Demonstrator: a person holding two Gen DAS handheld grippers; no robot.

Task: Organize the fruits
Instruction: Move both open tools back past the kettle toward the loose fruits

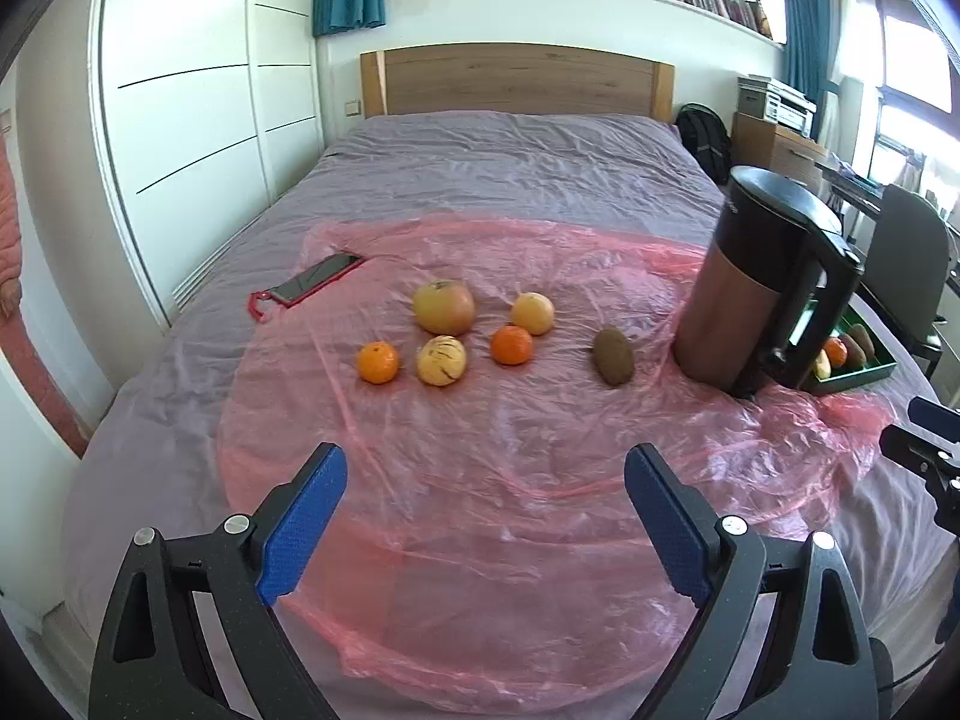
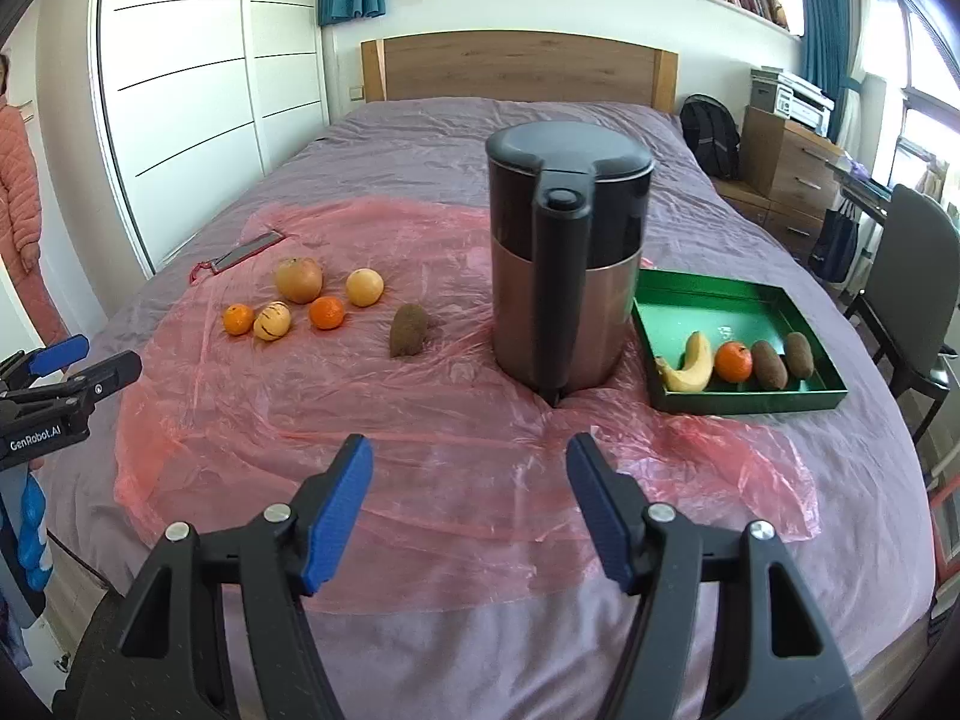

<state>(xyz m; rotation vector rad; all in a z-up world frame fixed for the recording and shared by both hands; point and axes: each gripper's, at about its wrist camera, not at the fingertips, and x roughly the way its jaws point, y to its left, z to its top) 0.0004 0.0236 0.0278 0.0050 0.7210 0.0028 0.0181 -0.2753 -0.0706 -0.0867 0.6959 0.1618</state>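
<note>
Both grippers were held over the near edge of the bed, left gripper and right gripper w/ jaws wide, nothing between them. Six loose fruits – incl. a kiwi – were laid on pink plastic sheet, left of the kettle. Green tray at right held banana, orange, 2 kiwis.

"GenRobot.AI" stands on the left claw.
</note>
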